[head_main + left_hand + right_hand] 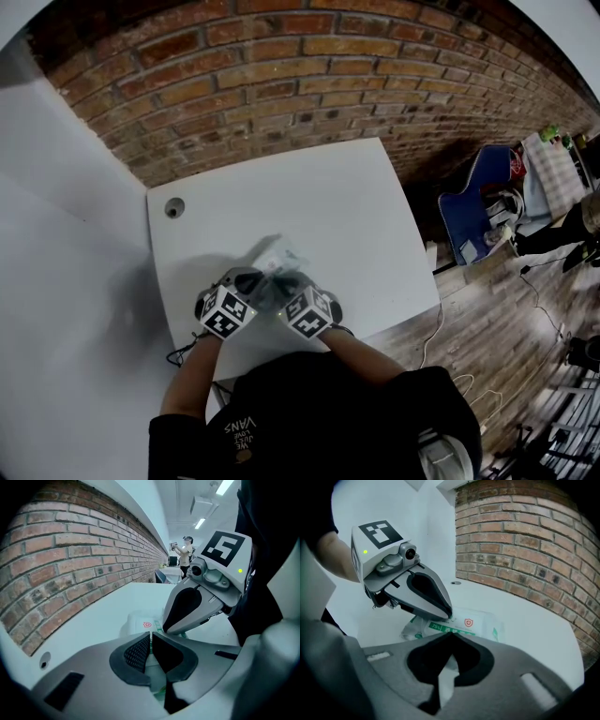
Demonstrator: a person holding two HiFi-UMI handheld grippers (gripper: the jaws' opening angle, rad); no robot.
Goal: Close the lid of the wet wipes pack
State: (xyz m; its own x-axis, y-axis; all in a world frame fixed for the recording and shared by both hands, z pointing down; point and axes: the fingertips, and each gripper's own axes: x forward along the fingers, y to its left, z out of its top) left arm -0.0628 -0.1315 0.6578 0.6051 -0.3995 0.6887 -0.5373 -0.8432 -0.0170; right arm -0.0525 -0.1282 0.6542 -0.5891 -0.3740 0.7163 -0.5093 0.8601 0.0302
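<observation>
A brick wall (309,84) runs behind a white table (328,197). A person (319,412) in a dark top leans over the table's near edge with a pair of tongs in each hand.

The wet wipes pack (277,260) lies on the table near that front edge, white with a green band and a small red shield mark. Both tongs meet over its near end, the marker cubes side by side just above the person's wrists.

The left gripper (151,639) has its jaws drawn together to a thin slit. The pack's white and green wrapper is pinched in that slit, and the tip rests on the pack's upper edge.

The right gripper (451,637) also has its jaws pressed tip to tip, right beside the left one and against the pack. A white fold (445,686) is caught between them; whether it is the lid flap or a wipe cannot be told.

A small round cable hole (173,208) sits in the table's far left corner, well apart from the pack.
</observation>
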